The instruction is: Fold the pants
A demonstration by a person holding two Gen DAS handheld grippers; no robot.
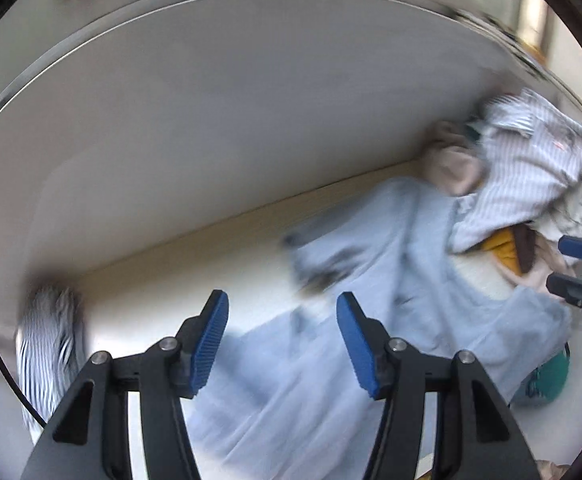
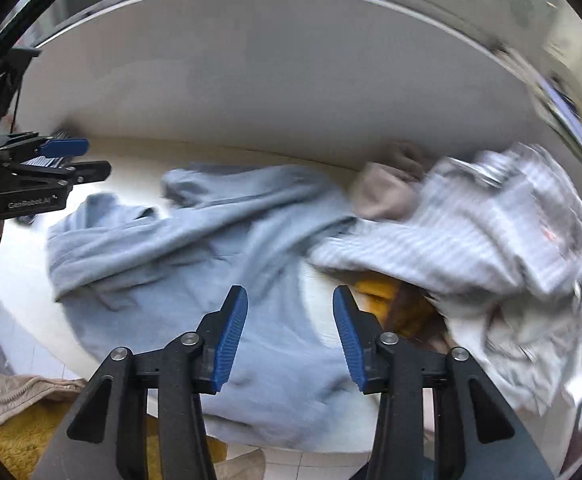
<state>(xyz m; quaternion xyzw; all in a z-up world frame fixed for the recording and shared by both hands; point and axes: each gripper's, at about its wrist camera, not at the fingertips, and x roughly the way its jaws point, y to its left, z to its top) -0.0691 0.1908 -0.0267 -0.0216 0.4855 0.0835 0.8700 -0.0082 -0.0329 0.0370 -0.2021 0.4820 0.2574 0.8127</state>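
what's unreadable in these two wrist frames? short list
- Light blue pants: both views motion-blurred; waistband and leg ends not separable, near part hidden behind the right gripper.
- Clothes pile: striped shirt covers the yellow and beige items beneath; blurred.
- Striped cloth, left wrist view: smeared, cut off by the lens edge.
- Left gripper: open, with nothing between its pads.
- Table edges: outside both views.
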